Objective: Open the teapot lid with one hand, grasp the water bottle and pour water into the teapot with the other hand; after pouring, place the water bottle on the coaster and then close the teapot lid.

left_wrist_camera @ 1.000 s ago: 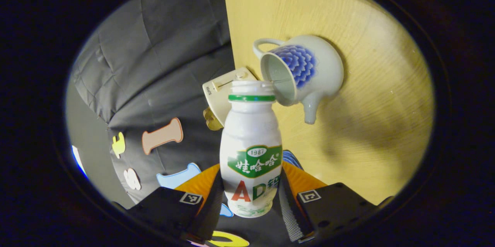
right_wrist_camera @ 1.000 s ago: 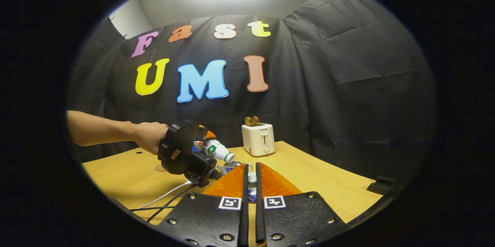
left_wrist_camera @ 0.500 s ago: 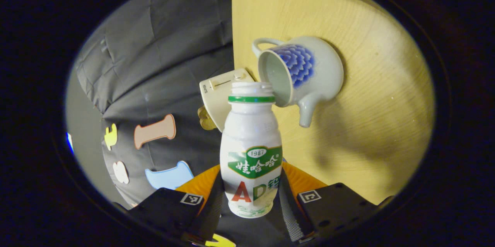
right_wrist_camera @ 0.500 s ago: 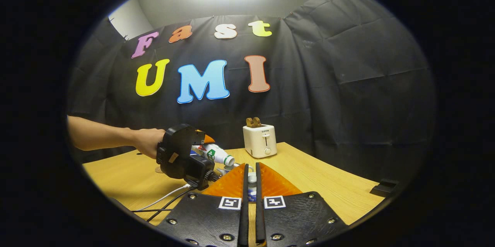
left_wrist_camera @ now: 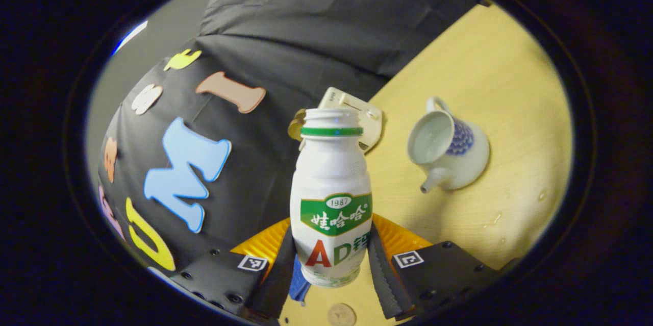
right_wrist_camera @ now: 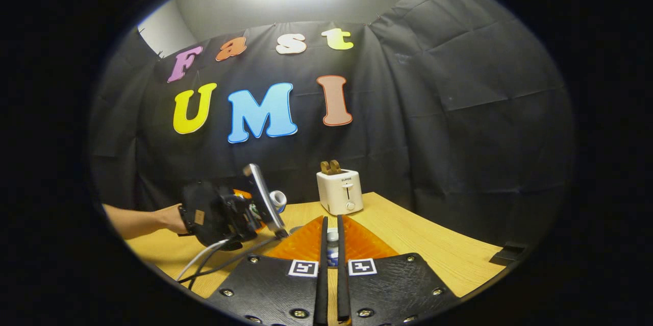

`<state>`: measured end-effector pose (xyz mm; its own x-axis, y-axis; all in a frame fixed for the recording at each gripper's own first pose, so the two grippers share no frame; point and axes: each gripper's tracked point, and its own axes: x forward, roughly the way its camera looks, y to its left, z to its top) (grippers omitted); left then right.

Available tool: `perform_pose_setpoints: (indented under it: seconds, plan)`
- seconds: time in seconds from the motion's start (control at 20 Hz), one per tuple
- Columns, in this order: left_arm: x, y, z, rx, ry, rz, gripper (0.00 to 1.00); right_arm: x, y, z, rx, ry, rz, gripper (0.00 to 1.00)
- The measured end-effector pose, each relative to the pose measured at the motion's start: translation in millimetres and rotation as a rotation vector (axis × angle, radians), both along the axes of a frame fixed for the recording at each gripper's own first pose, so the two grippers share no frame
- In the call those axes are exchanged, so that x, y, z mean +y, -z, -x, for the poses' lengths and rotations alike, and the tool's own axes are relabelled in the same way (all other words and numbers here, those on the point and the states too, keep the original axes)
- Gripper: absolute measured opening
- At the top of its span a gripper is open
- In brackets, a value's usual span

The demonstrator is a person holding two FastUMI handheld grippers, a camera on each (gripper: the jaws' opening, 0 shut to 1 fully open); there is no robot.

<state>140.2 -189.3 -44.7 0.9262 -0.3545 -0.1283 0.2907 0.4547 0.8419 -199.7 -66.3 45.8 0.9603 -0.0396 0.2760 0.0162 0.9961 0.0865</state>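
Smooth, glossy plastic water bottle (left_wrist_camera: pixel 330 198); glazed, shiny ceramic teapot (left_wrist_camera: pixel 449 151); matt light wood-grain table (left_wrist_camera: pixel 510 91); smooth plastic toaster (right_wrist_camera: pixel 340 191); creased matt black cloth wall (right_wrist_camera: pixel 459 111).

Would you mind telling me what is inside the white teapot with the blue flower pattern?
The lidless white teapot with the blue flower pattern shows a pale interior through its open mouth; a water level cannot be made out, and its wall hides the bottom.

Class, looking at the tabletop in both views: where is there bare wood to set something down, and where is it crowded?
Bare wood lies right of the teapot, though a few droplets dot it, and right of the toaster toward the table's edge. It is crowded between teapot, toaster and bottle.
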Motion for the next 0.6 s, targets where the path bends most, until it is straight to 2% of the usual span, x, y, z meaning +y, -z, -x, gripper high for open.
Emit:
perform_pose_setpoints:
  seconds: [0.2,0.25,0.3,0.4,0.5,0.55,0.6]
  plan:
    - [7,-4,0,0.049,-0.042,0.396,0.75,29,-13,-42,0.026,-0.074,0.022,0.07]
    - [7,-3,-2,0.063,-0.058,0.497,0.72,36,-16,-55,0.03,-0.087,0.032,0.07]
    - [8,-7,-3,0.073,-0.078,0.62,0.75,43,-20,-77,0.039,-0.094,0.05,0.07]
    - [5,-10,1,0.108,-0.092,0.791,0.75,55,-20,-107,0.072,-0.113,0.05,0.07]
    - [8,-15,0,0.124,-0.111,0.896,0.7,63,-14,-133,0.11,-0.113,0.062,0.07]
    - [8,-13,-4,0.127,-0.118,0.919,0.8,66,-11,-144,0.126,-0.114,0.062,0.07]
    - [9,-14,-7,0.117,-0.129,0.943,0.8,69,-7,-153,0.14,-0.115,0.063,0.07]
